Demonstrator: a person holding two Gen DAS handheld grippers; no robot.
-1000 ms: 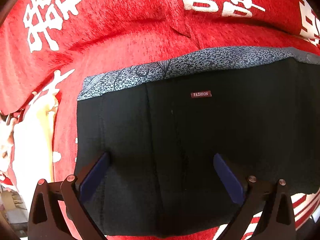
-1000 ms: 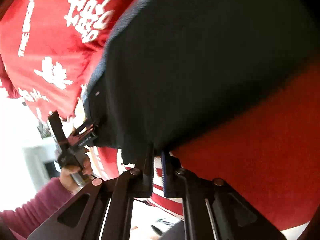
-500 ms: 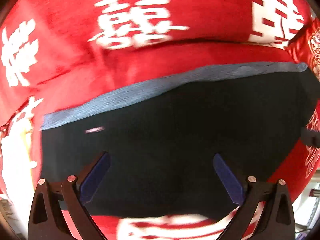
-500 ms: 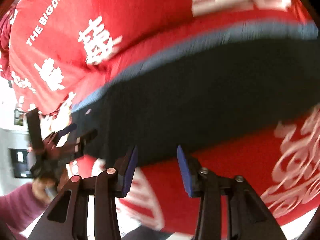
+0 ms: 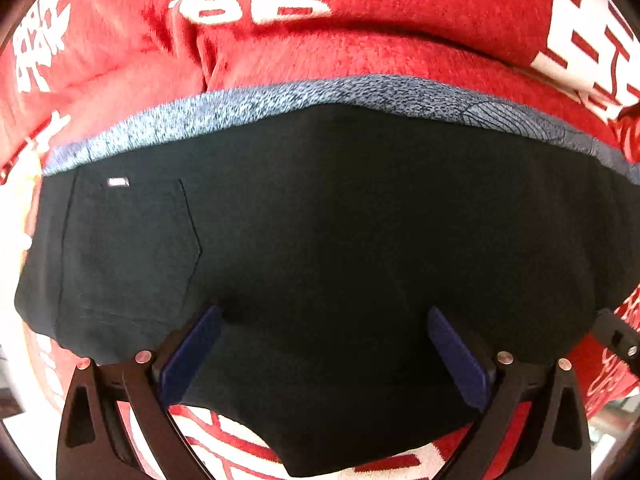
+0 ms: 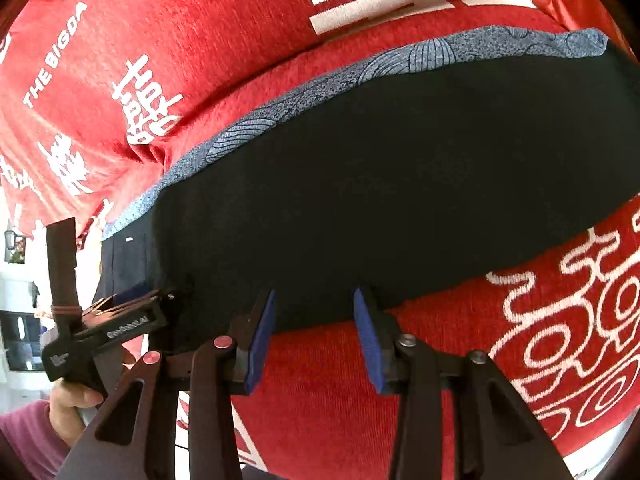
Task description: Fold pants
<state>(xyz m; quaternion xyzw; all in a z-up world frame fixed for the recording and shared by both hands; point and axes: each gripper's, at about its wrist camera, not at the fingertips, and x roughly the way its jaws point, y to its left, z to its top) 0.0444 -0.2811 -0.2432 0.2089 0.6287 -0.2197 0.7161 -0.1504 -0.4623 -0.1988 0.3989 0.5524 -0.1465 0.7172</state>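
Black pants (image 5: 340,232) lie folded on a red cover, a blue-grey patterned strip (image 5: 280,100) showing along their far edge. A back pocket with a small label (image 5: 118,182) is at the left. My left gripper (image 5: 324,344) is open, its blue pads over the near edge of the pants, holding nothing. In the right wrist view the pants (image 6: 400,176) stretch across the middle. My right gripper (image 6: 314,328) is open at their near edge, empty. The left gripper (image 6: 120,320) shows at the left there, held by a hand.
The red cover (image 6: 340,380) with white characters spreads under and around the pants and ends near the bottom of both views. A raised red fold (image 5: 360,12) runs behind the pants. A bright room (image 6: 16,320) lies beyond the left edge.
My right gripper let go of the pants' edge and opened. The pants now lie flat on the cover. My left gripper shifted to the right along the pants, staying open.
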